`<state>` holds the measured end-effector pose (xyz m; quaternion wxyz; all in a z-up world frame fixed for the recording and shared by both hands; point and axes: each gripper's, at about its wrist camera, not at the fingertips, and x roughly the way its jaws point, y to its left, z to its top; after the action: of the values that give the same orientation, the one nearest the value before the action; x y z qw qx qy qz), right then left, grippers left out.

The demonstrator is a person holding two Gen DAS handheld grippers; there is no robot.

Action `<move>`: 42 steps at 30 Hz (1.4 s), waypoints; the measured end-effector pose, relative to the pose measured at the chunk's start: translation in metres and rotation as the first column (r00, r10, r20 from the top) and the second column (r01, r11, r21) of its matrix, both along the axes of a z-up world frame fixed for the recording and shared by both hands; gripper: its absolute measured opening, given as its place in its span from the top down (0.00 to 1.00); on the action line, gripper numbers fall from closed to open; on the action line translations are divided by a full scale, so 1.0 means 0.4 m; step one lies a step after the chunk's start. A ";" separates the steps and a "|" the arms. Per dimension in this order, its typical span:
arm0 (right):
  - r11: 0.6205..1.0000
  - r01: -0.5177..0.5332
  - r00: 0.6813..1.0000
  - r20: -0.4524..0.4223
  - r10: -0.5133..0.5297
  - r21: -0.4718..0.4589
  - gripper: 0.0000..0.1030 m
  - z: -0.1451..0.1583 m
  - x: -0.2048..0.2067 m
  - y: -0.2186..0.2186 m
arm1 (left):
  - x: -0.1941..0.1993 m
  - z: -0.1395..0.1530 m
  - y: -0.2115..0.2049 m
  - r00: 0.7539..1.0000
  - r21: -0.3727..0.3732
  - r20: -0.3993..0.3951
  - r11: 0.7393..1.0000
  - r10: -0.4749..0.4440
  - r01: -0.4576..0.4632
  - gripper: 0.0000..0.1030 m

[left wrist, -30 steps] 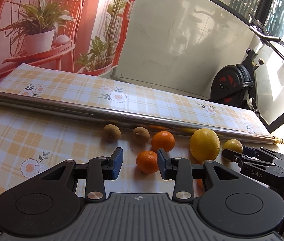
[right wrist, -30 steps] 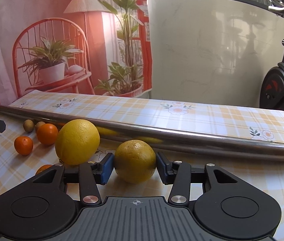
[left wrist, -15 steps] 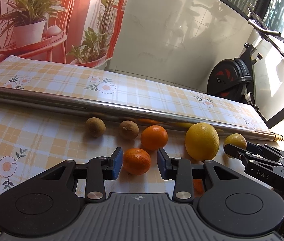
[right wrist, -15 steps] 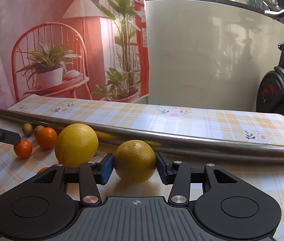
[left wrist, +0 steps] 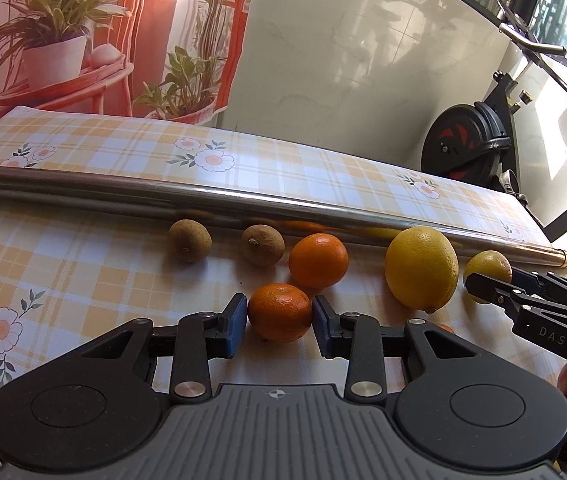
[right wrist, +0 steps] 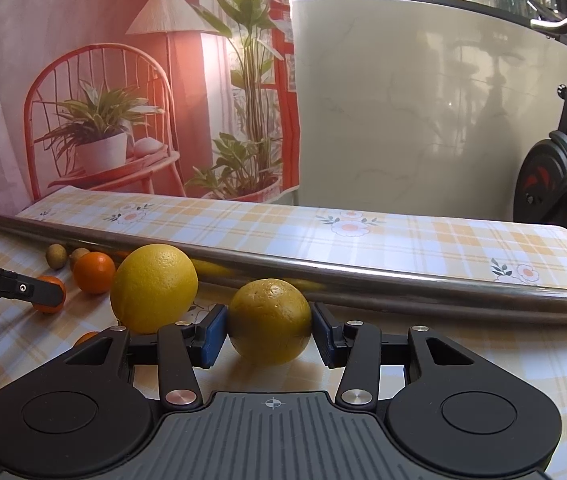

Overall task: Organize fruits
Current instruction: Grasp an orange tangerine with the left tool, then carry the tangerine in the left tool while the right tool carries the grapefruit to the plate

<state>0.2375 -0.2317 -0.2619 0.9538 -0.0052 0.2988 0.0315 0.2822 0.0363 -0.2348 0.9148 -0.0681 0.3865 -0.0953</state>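
Note:
In the left wrist view a small mandarin point(left wrist: 280, 314) lies on the checked tablecloth point(left wrist: 63, 272) between the blue pads of my left gripper point(left wrist: 279, 312). Its jaws are closing and both pads touch the mandarin's sides. In the right wrist view my right gripper point(right wrist: 269, 326) is shut on a dull yellow citrus point(right wrist: 269, 316) resting on the cloth. A second mandarin point(left wrist: 318, 260), two small brown fruits point(left wrist: 189, 240) point(left wrist: 262, 245) and a big yellow citrus point(left wrist: 421, 266) lie in a row along a steel tube point(left wrist: 243, 200).
The steel tube point(right wrist: 403, 284) runs across the whole table behind the fruit. Another orange fruit point(right wrist: 85, 337) peeks out by the right gripper's left finger. An exercise bike point(left wrist: 467, 148) stands beyond the table's right end. A printed backdrop hangs behind the table.
My left gripper slid over until the small mandarin sits between its fingers, and the jaws have narrowed onto it. The right gripper has kept still on the yellow citrus.

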 end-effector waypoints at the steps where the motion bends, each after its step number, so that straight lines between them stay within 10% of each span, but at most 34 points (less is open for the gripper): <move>1: 1.000 -0.001 1.000 0.000 0.001 0.000 0.59 0.001 0.000 0.000 | -0.004 0.000 -0.003 1.000 0.009 0.005 1.000 -0.003 0.003 0.65; 29: 0.996 0.024 1.000 -0.015 -0.023 0.084 0.59 0.006 -0.005 -0.035 | -0.227 0.108 -0.031 0.991 0.005 0.109 0.997 -0.078 0.078 0.65; 42: 0.988 -0.008 0.999 0.049 0.001 0.156 0.59 0.106 -0.193 0.010 | -0.351 0.155 -0.035 0.985 -0.017 0.150 0.996 -0.080 0.083 0.65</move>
<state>0.1604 -0.2278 -0.2196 0.9582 0.0682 0.2720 0.0569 0.1418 0.0222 -0.1727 0.9357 -0.0554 0.3183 -0.1420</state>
